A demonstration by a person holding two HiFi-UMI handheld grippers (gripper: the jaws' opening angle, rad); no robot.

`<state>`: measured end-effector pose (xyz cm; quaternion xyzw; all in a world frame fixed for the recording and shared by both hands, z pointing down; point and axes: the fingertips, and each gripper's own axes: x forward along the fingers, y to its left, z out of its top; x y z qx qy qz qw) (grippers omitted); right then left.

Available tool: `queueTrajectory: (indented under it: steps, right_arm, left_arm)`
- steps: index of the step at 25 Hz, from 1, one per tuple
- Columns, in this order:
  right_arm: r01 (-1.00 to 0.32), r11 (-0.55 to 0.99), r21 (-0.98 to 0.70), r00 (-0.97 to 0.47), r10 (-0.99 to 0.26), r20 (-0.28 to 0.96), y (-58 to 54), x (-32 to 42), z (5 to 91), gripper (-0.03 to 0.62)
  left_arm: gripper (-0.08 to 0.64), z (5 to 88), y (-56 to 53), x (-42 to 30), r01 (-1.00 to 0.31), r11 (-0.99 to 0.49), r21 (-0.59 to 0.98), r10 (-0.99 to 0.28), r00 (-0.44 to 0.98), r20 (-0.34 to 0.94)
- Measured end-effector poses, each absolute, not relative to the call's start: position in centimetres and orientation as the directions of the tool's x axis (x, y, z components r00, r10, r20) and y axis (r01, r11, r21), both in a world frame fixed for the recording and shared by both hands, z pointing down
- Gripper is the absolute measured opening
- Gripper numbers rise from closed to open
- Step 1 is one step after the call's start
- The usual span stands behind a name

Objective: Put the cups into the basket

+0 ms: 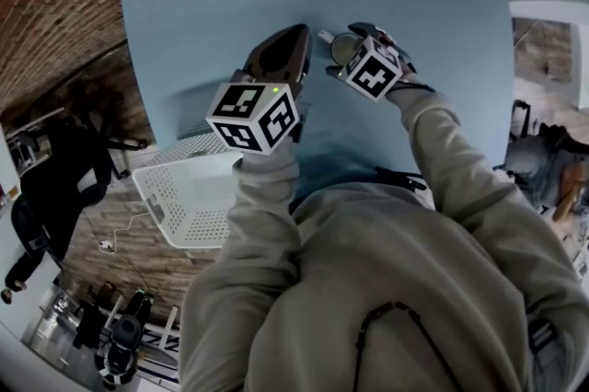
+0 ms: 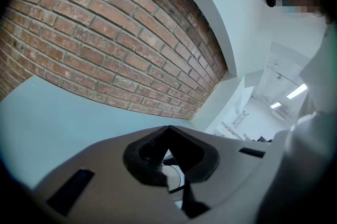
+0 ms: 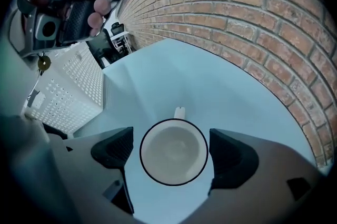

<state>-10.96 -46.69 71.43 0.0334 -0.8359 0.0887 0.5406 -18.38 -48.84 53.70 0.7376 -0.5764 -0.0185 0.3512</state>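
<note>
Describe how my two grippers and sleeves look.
Both the left gripper and right gripper have grey bodies ending in black jaws, ribbed on the right one. Each carries a white cube printed with black square markers; the left one shows a small green light. Both sleeves are loose, greyish-beige fabric.

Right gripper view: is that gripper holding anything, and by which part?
Nothing is held. The right gripper stands with its jaws open either side of the white cup, clear of its rim; the cup rests on the blue table.
</note>
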Motion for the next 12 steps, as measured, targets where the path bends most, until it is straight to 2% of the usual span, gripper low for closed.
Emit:
queueTrajectory:
  steps: [12]
  right_arm:
    - [-0.103, 0.994, -0.04, -0.348, 0.001, 0.938, -47.5, -10.9, 72.6, 0.437]
  left_arm:
    - [-0.003, 54.5, -48.9, -18.6, -0.839, -0.088, 0.537, -0.851, 0.344, 0.397]
